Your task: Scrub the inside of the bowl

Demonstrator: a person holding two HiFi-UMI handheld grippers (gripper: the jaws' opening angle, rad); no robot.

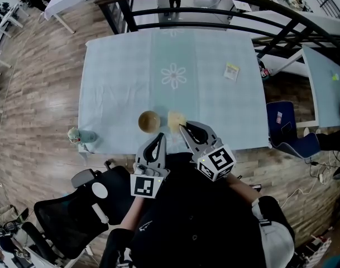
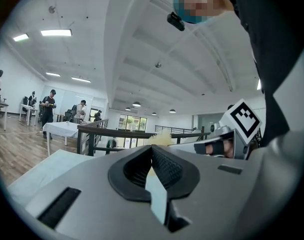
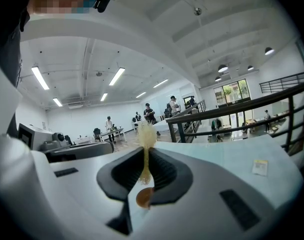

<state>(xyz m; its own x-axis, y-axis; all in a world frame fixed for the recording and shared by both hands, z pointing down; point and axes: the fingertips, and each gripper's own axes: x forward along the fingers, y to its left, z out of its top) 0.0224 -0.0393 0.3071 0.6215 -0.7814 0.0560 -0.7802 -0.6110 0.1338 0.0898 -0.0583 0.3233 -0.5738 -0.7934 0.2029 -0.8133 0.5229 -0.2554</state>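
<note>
Seen from the head, the bowl (image 1: 149, 121) sits near the surface's (image 1: 119, 66) front edge, with a card (image 1: 231, 71) well apart. The right tool (image 1: 182, 128) covers the near edge of the yellow scrubber (image 1: 176, 118) just beside the bowl. Along the left tool (image 2: 152, 149), the jaws are pressed together and empty, their body blocking the bowl. Along the right tool (image 3: 144, 151), the jaws pinch the scrubber (image 3: 146, 133); only a sliver of bowl (image 3: 144, 197) shows below.

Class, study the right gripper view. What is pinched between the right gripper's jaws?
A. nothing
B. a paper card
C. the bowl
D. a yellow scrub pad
D: the right gripper has its jaws closed on the yellow scrub pad, while the bowl lies outside them.
</note>
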